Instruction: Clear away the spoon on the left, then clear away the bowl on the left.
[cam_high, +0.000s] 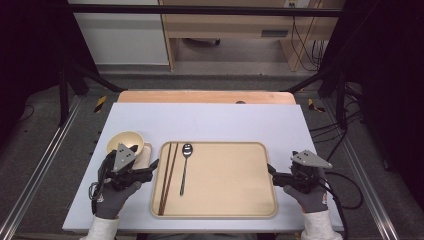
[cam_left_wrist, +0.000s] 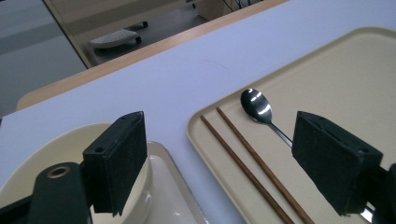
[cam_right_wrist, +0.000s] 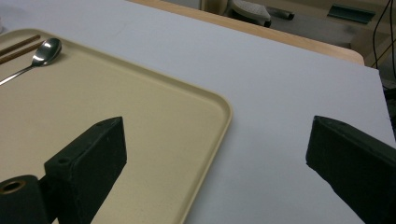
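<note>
White board covers the table (cam_high: 210, 120), with a beige tray (cam_high: 225, 210) at its near middle. On the tray's left part lie the chopsticks (cam_high: 168, 175) and a spoon (cam_high: 185, 167), long axes running near to far, the spoon's bowl at the far end. Just left of the tray sits a bowl (cam_high: 125, 141) on a small dish (cam_high: 146, 152). The left gripper (cam_high: 150, 167) hangs beside the tray's left edge, pointing right toward the chopsticks, jaws wide and empty. The right gripper (cam_high: 271, 170) points left at the tray's right edge, jaws apart, empty.
</note>
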